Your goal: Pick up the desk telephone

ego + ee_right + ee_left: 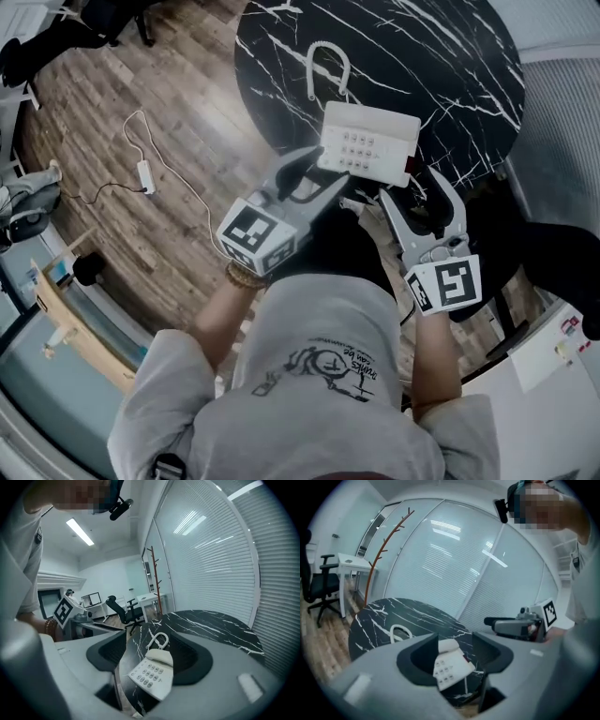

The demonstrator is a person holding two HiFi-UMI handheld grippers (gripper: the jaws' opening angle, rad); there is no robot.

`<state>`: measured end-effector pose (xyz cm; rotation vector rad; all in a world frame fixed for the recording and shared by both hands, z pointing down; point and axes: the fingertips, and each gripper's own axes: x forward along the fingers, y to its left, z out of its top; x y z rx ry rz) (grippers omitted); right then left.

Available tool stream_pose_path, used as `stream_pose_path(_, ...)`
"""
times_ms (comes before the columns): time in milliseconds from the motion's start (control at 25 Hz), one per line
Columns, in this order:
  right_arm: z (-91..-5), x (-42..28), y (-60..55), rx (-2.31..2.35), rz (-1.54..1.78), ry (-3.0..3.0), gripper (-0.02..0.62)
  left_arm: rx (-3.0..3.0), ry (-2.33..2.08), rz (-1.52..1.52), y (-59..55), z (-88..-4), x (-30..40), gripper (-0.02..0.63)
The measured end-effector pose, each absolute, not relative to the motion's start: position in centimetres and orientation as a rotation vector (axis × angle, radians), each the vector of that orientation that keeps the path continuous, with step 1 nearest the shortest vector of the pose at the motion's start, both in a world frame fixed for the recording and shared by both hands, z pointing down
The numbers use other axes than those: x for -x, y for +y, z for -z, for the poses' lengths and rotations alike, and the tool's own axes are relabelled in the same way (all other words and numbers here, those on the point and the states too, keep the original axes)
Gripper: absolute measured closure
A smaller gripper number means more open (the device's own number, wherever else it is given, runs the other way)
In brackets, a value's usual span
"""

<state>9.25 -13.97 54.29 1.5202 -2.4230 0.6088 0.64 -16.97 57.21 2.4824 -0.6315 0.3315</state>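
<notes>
The desk telephone is white and lies flat on the round black marble worktop, close to the edge nearest the person, with its keypad facing up and its handset resting on the far end. Just beyond it a white cord lies in a loop on the stone.

The left hand-held gripper comes at the phone's near left corner with its jaws moderately apart. In the left gripper view the phone shows in the gap ahead of the jaws and neither pad presses on it. The right hand-held gripper sits just beside the phone's near right corner, jaws standing wide, and in its own view the phone again lies in the gap, free of both pads. Both point forward and somewhat down, marker cubes towards the person.

On the wood floor to the left of the worktop trails a thin white cable. Further off stand a bare branch-shaped coat stand and a black office chair, against a glass wall with blinds
</notes>
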Motion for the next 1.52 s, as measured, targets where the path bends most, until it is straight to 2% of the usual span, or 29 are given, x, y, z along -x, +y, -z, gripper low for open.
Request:
stream_pose_path(120, -58.1, -10.7, -14.2, -1.541, -0.673, -2.367, 0.278, -2.425, -0.635, -0.377, -17.4, -61.5, -0.9, 0.331)
stream_pose_path(280, -63.1, -12.0, -14.8, -1.528, -0.747, -2.311, 0.24, -2.375, -0.647, -0.415, -18.5, -66.6, -1.4, 0.328)
stream_pose_path(360, -65.6, -12.4, -14.8, -1.517, -0.788, -2.282, 0.216, -2.339, -0.651, -0.45, -18.8, -69.1, -1.5, 0.303)
stream_pose_path(720, -73.5, -13.4, -15.5, -1.515, -0.951, -2.184, 0.192, -2.19, -0.663, -0.586, -19.3, -77.3, -1.1, 0.232)
stream_pose_path(1080, -78.0, -12.9, -15.7, -1.484, -1.035, -2.162, 0.193, -2.161, -0.677, -0.617, -20.0, -79.7, -1.9, 0.218)
stream_pose_path(1520, -78.7, -12.5, -16.0, -1.495, -1.099, -2.179, 0.21, -2.181, -0.731, -0.626, -19.9, -80.0, -2.1, 0.241)
